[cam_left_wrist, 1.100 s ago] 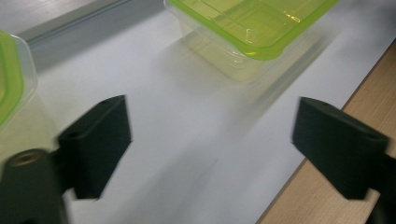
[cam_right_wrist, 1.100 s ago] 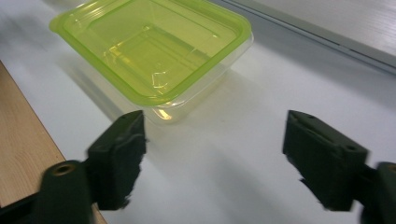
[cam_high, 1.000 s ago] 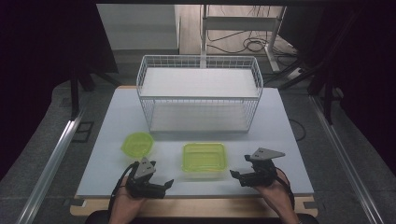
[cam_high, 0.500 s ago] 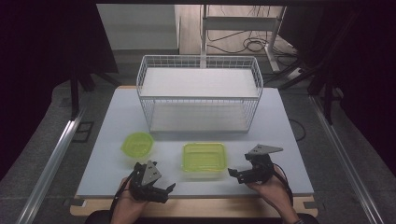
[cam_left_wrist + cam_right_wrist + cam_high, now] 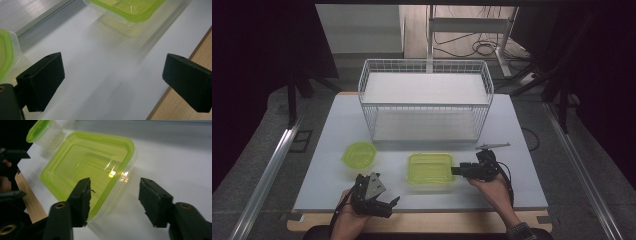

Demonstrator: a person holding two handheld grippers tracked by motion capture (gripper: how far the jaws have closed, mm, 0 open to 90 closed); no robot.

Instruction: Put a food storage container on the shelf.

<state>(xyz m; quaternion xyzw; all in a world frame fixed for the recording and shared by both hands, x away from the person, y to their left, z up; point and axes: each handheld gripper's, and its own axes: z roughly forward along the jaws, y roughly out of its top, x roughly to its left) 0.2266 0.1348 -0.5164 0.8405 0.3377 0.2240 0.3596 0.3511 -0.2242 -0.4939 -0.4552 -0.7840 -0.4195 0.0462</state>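
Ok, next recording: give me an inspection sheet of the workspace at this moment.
Surface: white table, wooden strip along its near edge.
Job's things: square container with green lid, closed, near the front; round container with green lid to its left.
Clutter: white wire basket at the back, nothing seen in it.
Grippers: right gripper at the square container's right edge, jaws just closing around its corner, one on the lid, the other apart from the wall; left gripper open over bare table.
Cables: one trails from the right gripper; more on the floor behind.
Surroundings: dark, a metal frame behind the table.
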